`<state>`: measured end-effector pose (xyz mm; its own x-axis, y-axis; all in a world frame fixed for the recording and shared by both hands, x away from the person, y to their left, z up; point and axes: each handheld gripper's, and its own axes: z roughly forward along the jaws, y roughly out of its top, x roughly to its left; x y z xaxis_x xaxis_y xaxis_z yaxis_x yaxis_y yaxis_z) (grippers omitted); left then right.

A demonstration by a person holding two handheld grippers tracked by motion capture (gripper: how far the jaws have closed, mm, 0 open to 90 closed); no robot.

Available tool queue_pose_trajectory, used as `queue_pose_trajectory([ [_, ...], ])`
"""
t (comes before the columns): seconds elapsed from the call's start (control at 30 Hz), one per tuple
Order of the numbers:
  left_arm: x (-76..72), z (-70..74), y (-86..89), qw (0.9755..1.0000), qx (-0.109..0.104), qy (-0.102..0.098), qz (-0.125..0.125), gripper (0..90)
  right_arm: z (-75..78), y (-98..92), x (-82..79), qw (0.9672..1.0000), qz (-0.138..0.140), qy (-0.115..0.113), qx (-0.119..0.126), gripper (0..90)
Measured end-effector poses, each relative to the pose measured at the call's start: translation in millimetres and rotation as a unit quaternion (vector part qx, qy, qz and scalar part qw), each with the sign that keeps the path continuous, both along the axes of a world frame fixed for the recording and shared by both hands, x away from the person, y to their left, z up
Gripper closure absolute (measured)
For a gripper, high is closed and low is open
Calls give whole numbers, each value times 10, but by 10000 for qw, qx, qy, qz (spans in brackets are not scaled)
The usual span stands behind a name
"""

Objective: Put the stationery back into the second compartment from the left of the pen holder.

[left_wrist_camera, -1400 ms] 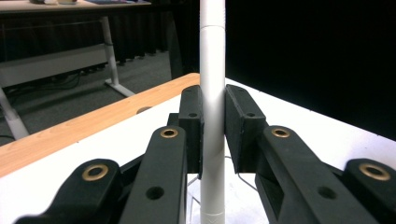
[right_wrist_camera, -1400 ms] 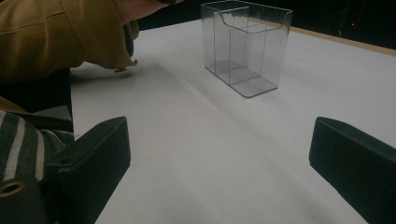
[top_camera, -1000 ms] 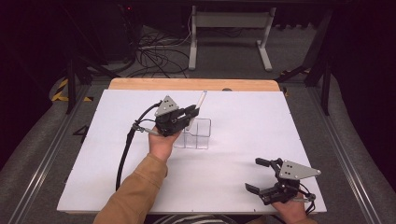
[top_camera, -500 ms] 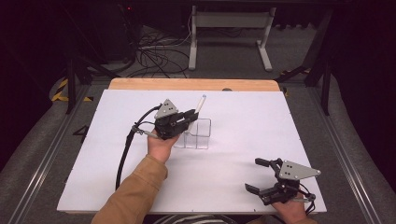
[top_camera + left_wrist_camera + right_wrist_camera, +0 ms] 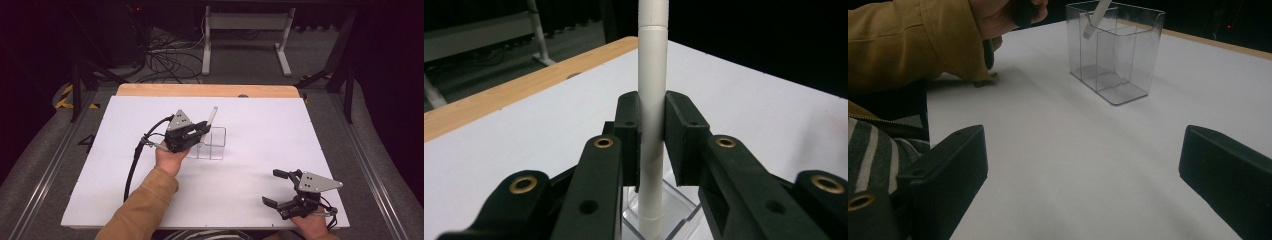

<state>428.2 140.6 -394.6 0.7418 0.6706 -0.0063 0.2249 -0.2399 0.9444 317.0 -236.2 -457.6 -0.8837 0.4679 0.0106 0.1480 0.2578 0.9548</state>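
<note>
While clamped between the pads of the left claw [image 5: 653, 142], white pen [image 5: 652, 100] stands near upright with its lower end inside the clear acrylic holder [image 5: 212, 144]. Pads pressed against both sides of the pen barrel in the left claw view, jaws narrow, no gap visible on either side. Pen tip seen through the holder wall in the right claw view [image 5: 1095, 17], hanging in the upper part of a compartment on the side nearer the left hand; not touching the holder floor as far as can be told. Upper end of pen leaning slightly away from the person in the high view [image 5: 212, 116]. Holder divided by inner walls into compartments, standing upright on the white desk [image 5: 260, 125] near its middle, just beside the left hand [image 5: 169, 156]. Left forearm in a tan sleeve [image 5: 142, 202] reaching in from the near edge. Black cable [image 5: 134, 165] trailing from the left claw in a loop down across the desk. Right claw [image 5: 280, 189] resting low at the near right corner of the desk, well apart from the holder, jaws spread wide with nothing between them. Bare wooden strip [image 5: 205, 90] exposed along the far edge of the desk.
</note>
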Motion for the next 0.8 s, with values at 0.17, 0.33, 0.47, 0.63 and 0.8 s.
queue_pose_trajectory([
  [0.17,-89,91,61,9998,26,-191,17,485,2,-7,5,10000,-3,-10,14,60],
  [0.33,-234,227,159,9995,-27,-303,-120,346,2,-3,16,10000,5,-10,20,60],
  [0.47,-324,302,203,9993,-19,-314,-191,252,3,1,11,10000,0,-13,11,60],
  [0.63,-401,374,235,9991,4,-333,-260,177,7,-3,10,10000,-17,-23,21,60],
  [0.8,-434,413,260,9990,12,-333,-301,132,5,0,13,10000,-14,-19,12,60],
])
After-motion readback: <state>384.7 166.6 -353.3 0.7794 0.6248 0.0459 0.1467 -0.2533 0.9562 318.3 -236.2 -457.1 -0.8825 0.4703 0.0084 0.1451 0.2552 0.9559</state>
